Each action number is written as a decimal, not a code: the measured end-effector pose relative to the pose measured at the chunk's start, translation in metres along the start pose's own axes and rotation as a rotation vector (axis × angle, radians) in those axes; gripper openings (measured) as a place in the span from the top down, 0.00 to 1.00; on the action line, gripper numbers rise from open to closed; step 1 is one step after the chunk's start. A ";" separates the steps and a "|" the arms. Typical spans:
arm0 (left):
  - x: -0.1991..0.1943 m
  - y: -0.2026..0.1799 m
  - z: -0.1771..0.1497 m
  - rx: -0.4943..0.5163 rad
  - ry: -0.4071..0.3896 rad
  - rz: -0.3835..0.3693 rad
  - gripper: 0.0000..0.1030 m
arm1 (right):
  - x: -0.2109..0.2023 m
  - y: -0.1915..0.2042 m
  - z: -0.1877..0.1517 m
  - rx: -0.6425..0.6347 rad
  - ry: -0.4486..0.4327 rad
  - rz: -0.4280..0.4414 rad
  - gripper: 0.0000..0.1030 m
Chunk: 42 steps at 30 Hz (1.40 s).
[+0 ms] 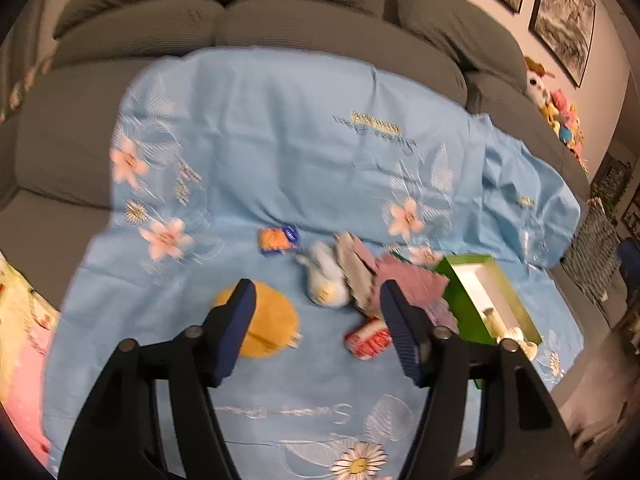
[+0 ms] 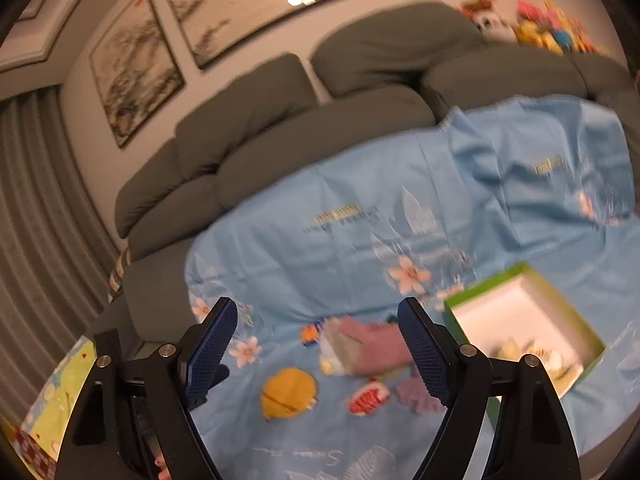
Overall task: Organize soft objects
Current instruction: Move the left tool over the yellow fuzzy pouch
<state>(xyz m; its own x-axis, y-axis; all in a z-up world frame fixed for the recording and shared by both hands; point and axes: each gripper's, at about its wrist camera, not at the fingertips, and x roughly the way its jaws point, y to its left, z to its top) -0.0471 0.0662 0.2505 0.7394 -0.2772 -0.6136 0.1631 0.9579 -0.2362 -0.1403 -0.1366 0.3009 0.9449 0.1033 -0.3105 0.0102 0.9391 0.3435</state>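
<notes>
- Above the blue sheet (image 1: 280, 160), left gripper (image 1: 318, 320) fingers spread wide, holding nothing.
- Right gripper (image 2: 318, 344) likewise wide apart, empty.
- Yellow pad (image 1: 266, 320) lies near the green box (image 1: 460, 300).

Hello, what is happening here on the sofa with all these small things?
A person holds two gripper tools over a light blue cloth spread on a grey sofa. Both the left tool and the right tool are open and hold nothing. On the cloth lie small soft items: a yellow round pad, a pale blue plush, pink and grey cloths and a red and white packet. A green box beside them already holds something pale.
</notes>
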 end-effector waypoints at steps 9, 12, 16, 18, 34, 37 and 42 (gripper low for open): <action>-0.029 0.013 0.005 0.031 -0.024 -0.038 0.36 | -0.036 0.049 0.019 -0.090 -0.104 -0.076 0.17; -0.027 0.011 0.002 0.053 -0.025 -0.055 0.29 | -0.027 0.042 0.015 -0.080 -0.089 -0.079 0.13; -0.011 0.010 -0.004 0.041 0.026 -0.070 0.28 | 0.005 0.020 -0.001 -0.048 0.003 -0.098 0.13; 0.006 0.008 -0.006 0.031 0.062 -0.069 0.28 | 0.029 0.005 -0.013 -0.023 0.069 -0.098 0.13; 0.142 0.073 -0.056 -0.182 0.246 0.116 0.28 | 0.224 -0.053 -0.138 0.118 0.543 0.023 0.13; 0.158 0.105 -0.064 -0.246 0.272 0.158 0.30 | 0.250 -0.035 -0.147 0.111 0.588 0.062 0.13; 0.176 0.133 -0.080 -0.341 0.339 0.134 0.30 | 0.301 -0.001 -0.162 0.096 0.666 0.118 0.19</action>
<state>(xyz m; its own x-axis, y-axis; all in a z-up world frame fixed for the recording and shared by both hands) 0.0525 0.1383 0.0506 0.4762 -0.2164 -0.8523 -0.1831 0.9236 -0.3368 0.0910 -0.0529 0.0636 0.5389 0.4120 -0.7348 -0.0231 0.8791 0.4760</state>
